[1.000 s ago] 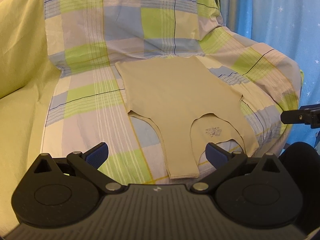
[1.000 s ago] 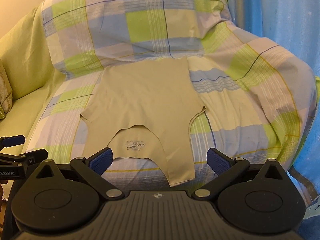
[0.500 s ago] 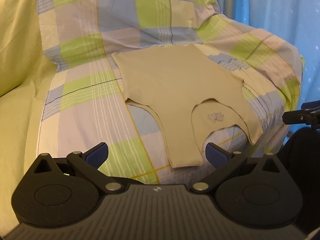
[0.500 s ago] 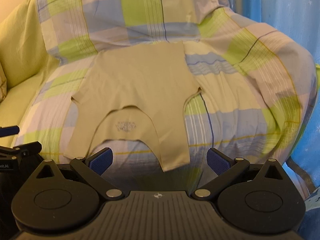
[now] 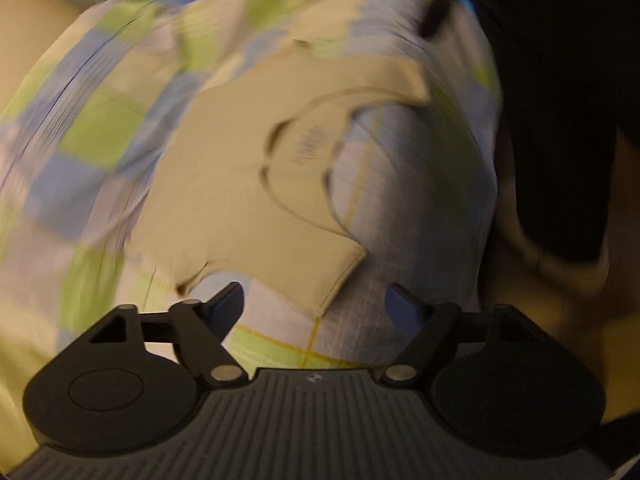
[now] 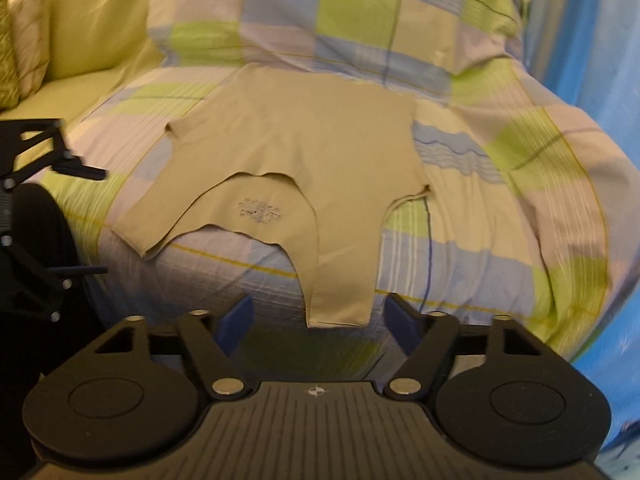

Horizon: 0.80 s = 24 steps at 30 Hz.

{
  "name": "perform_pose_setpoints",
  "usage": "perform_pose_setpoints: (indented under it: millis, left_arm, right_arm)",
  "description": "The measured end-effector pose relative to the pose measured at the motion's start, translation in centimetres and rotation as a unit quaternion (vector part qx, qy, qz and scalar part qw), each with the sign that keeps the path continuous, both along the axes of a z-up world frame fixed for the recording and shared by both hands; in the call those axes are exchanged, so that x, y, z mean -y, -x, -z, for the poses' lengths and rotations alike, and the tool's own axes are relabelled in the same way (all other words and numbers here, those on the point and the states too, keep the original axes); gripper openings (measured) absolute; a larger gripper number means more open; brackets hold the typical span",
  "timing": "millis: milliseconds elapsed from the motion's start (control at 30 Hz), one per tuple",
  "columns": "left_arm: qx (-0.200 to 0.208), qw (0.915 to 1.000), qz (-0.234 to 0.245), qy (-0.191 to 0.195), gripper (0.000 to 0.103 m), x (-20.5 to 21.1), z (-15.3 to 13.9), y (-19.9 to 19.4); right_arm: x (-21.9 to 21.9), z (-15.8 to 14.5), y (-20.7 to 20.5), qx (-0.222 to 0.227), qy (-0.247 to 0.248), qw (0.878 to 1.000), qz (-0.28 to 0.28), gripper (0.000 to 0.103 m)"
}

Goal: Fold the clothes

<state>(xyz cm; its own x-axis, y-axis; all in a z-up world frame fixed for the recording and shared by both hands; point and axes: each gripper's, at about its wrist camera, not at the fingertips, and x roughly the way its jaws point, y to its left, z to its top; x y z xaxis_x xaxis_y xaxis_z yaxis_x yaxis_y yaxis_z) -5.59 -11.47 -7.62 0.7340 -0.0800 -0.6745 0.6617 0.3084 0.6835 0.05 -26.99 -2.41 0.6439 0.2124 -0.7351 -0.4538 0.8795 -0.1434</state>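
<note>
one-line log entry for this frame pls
phase: approach | left claw: open, empty, near strap | right claw: open, empty, near other strap | beige tank top: flat, unfolded, on checked sheet

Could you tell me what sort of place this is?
Probably a home living room or bedroom: a beige top lies on a sofa draped with a checked sheet, a cushion at one end, blue curtain behind.

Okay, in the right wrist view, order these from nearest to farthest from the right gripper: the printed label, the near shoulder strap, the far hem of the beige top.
1. Near shoulder strap, just ahead of the right gripper, between its open fingers.
2. Printed label, farther up, slightly left.
3. Far hem, at the seat's back.
</note>
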Motion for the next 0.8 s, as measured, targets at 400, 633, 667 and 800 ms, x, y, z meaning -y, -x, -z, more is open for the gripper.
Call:
perform_pose_setpoints:
  millis: [400,633,667,800]
  left_arm:
    - [-0.073,0.996,-0.023,0.047,0.001,0.0,-0.3,-4.4]
    - [-0.09,0.9859,-0.065,0.125,0.001,-1.8,-3.0,-6.5]
    - [-0.093,0.9847,-0.068,0.131,0.001,-1.9,-3.2,-6.7]
    - [-0.1,0.9802,-0.08,0.151,0.001,-2.2,-3.9,-7.0]
  right_arm:
    - [-1.6,4.5,0.5,0.066,0.202,0.963,-0.163,0.073]
    - [-2.8,11.3,0.2,0.128,0.361,0.875,-0.296,0.066]
    - [-2.7,12.0,0.1,0.13,0.371,0.867,-0.306,0.066]
    - [-2.4,14.2,-0.4,0.14,0.393,0.848,-0.327,0.063]
